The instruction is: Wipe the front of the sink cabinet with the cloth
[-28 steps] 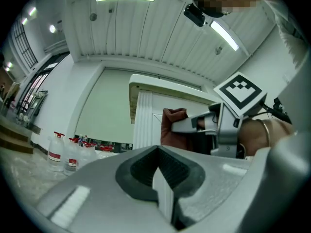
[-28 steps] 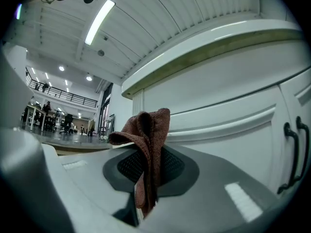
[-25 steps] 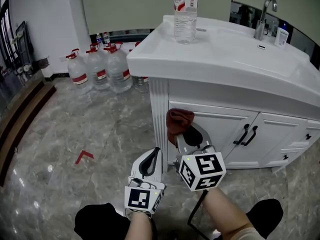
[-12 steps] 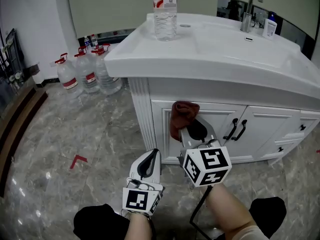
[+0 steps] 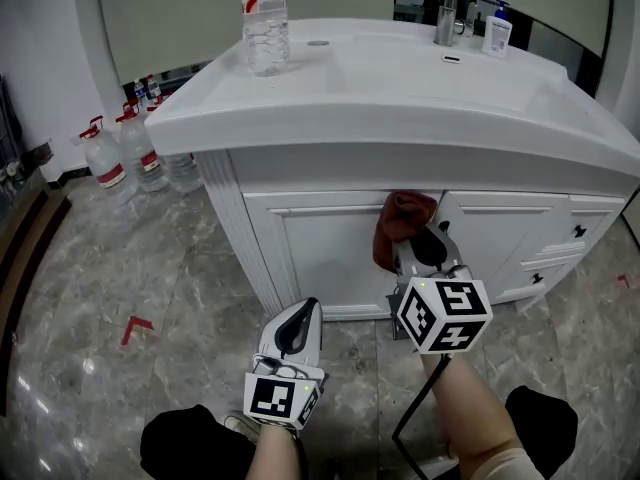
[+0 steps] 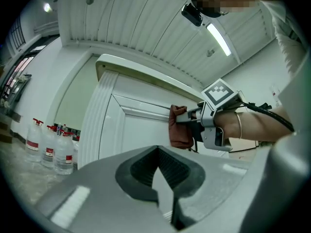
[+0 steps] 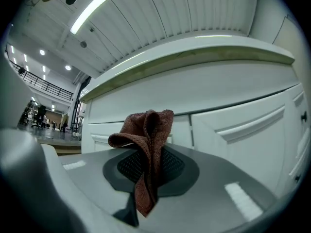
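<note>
The right tongs (image 5: 418, 240) clamp a crumpled reddish-brown woven cloth (image 5: 401, 224), held against the white panelled sink cabinet front (image 5: 320, 258) at frame centre (just under the white tabletop (image 5: 400, 88)). The left tongs (image 5: 303, 313), closed and empty, sit lower left.

Brown-red cloth (image 5: 401, 228) against cabinet front (image 5: 320, 258)

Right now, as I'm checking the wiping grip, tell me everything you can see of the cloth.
The cloth is reddish-brown with a coarse woven look, and it is bunched and folded rather than spread flat. The right gripper is shut on it: a narrow tail hangs between the jaws and a crumpled bulk stands past the tips. It is held high on the front of the white sink cabinet. It looks to be against the panel, though I cannot confirm contact.
</note>
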Tool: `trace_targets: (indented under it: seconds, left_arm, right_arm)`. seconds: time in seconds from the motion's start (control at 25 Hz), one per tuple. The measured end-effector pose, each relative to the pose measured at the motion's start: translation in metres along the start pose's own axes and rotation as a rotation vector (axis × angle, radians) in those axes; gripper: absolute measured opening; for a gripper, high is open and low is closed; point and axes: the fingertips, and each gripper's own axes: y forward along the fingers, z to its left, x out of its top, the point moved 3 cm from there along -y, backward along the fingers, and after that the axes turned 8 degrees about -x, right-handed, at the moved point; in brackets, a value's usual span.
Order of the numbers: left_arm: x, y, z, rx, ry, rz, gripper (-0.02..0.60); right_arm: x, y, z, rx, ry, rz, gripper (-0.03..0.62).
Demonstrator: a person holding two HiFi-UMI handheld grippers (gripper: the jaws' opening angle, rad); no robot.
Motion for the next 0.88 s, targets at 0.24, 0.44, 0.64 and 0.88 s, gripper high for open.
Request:
trace_targets:
  seconds: [0.24,0.44,0.64,0.88]
  left_arm:
    - [-0.002,0.012,-0.018,-0.013,-0.011,0.006,0.0]
    - [-0.006,0.02,-0.031,-0.035,-0.003,0.016,0.0]
    - [-0.013,0.008,-0.017,0.005,-0.009,0.029,0.0]
    - [-0.026,-0.03,0.03,0.106,0.008,0.069,0.0]
  right_arm:
    - [0.002,-0.011,-0.039,-0.05,0.013,0.016,0.08]
    - [0.003,-0.021,-0.039,-0.039,0.02,0.009,0.08]
    - [-0.016,-0.02,0.003,0.066,0.027,0.029,0.079]
    - [-0.064,0.004,0.088,0.227,0.044,0.119,0.079]
